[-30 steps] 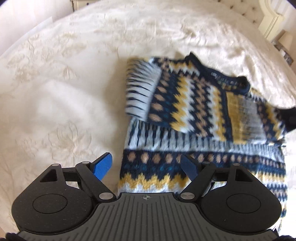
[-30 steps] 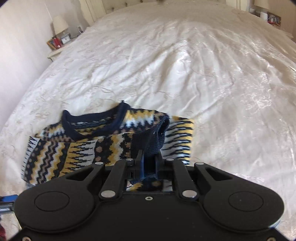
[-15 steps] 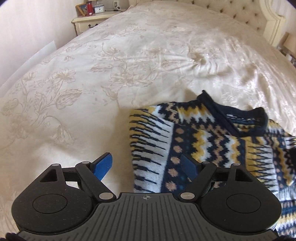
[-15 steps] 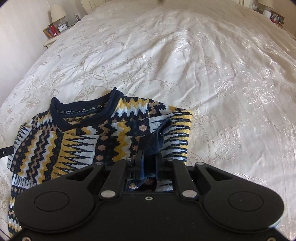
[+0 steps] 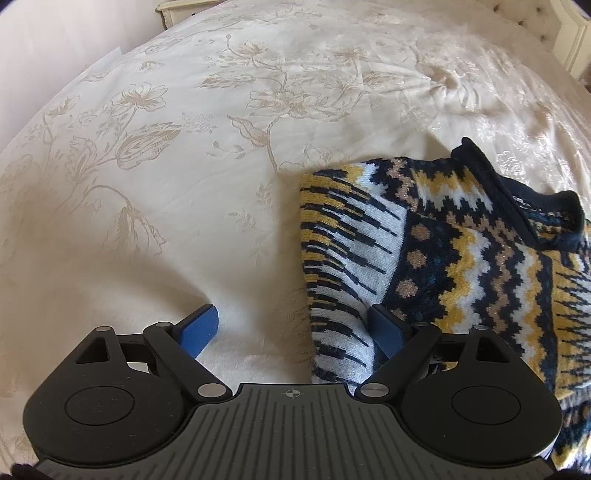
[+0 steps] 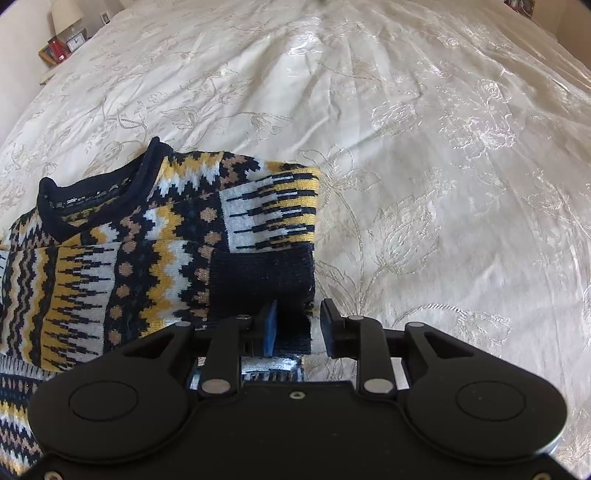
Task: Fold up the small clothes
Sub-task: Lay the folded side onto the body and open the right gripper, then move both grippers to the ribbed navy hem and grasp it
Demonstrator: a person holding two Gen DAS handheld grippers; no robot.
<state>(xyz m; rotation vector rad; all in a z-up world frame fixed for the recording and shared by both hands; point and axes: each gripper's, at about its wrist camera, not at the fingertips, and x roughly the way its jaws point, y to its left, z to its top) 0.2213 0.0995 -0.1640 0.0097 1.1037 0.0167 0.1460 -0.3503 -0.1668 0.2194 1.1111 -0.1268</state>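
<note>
So on the far left in the left wrist view it's all bed, a cream bedspread (image 5: 177, 206) with a woven flower-and-stem pattern, and a bit of a pale nightstand (image 5: 184, 7) peeks in at the top edge. The left gripper (image 5: 291, 325) has its blue-padded fingers (image 5: 197, 326) spread wide, and they've just been opening a touch more. The left one sits over bare bedspread, the right one is against the folded edge of the knitted sweater (image 5: 461, 258), which is navy, mustard yellow, white and tan in zigzag and dot bands with a navy ribbed collar. Only that side edge of the sweater lies in the gap, nothing is pinched. Moving over to the right wrist view, the sweater lies flat on the bed at the left and centre, collar toward the headboard end, with its sleeve folded in across the front. The navy ribbed cuff (image 6: 266, 280) of that sleeve ends right at the right gripper (image 6: 299, 325). Those fingers have just been opening and now stand partly apart, with the cuff still between them but not squeezed as far as I can see. Right of that it's just shiny bedspread. Top left corner there's a nightstand with a lamp (image 6: 66, 14), a small clock and something red.
</note>
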